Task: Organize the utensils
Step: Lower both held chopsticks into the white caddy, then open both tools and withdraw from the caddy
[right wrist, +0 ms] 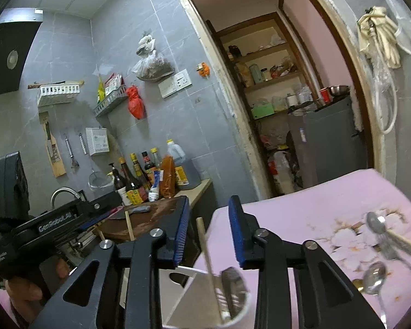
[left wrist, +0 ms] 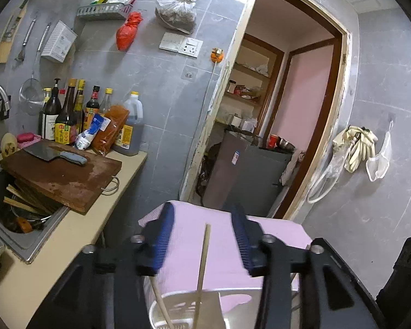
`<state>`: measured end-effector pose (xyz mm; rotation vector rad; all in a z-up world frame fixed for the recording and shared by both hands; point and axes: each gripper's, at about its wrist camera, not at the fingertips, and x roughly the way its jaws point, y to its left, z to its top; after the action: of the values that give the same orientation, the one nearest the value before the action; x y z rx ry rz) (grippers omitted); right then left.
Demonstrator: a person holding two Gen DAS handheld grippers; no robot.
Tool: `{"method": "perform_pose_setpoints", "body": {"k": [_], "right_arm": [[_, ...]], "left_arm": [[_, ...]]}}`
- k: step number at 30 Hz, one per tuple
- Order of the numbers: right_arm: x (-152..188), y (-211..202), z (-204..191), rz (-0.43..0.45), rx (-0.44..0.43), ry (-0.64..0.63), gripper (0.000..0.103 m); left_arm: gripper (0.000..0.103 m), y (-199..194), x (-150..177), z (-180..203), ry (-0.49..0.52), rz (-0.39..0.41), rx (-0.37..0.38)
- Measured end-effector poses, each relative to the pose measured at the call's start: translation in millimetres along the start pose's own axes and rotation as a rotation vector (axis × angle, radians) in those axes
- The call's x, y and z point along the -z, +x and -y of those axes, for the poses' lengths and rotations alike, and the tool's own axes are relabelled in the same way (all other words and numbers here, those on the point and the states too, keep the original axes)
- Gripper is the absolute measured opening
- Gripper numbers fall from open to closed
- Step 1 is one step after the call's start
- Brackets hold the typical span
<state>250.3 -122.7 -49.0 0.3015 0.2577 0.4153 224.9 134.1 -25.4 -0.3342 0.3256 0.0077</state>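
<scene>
My left gripper (left wrist: 202, 213) is open over a white utensil holder (left wrist: 183, 309) on the pink table (left wrist: 194, 233). One wooden chopstick (left wrist: 204, 260) stands in the holder between the blue pads, touching neither. A second chopstick (left wrist: 160, 301) leans in the holder to its left. My right gripper (right wrist: 208, 205) is also open above the holder (right wrist: 194, 296), with a chopstick (right wrist: 205, 246) loose between its pads and a metal spoon (right wrist: 233, 285) in the holder beside it. Two more spoons (right wrist: 375, 224) (right wrist: 374, 277) lie on the table at the right.
To the left are a counter with a wooden cutting board (left wrist: 63, 175) carrying a cleaver (left wrist: 54, 155), sauce bottles (left wrist: 68, 118) and a sink (left wrist: 22, 219) holding more chopsticks. A doorway (left wrist: 282, 109) opens behind the table. A hand (right wrist: 27, 288) holds the other gripper's body.
</scene>
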Motion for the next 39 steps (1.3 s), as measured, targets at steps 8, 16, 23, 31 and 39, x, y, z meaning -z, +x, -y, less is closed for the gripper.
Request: {"method": "perform_pose_setpoints", "body": {"k": [8, 16, 23, 31, 39], "right_arm": [[-35, -43, 25, 0.014, 0.099, -0.043, 0.072], [-65, -87, 62, -0.001, 0.18, -0.104, 0.099], [-75, -115, 109, -0.053, 0.236, -0.121, 0.101], [-80, -130, 167, -0.093, 0.275, -0.124, 0.101], [-69, -118, 224, -0.163, 0.272, -0.112, 0.101]], "left_arm": [[0.082, -19, 1, 25, 0.037, -0.012, -0.008], [0.102, -40, 15, 78, 0.125, -0.002, -0.038], [0.102, -51, 38, 130, 0.163, -0.032, -0.016], [0.102, -48, 67, 181, 0.178, -0.072, 0.033], [0.102, -24, 102, 216, 0.176, -0.136, 0.034]]}}
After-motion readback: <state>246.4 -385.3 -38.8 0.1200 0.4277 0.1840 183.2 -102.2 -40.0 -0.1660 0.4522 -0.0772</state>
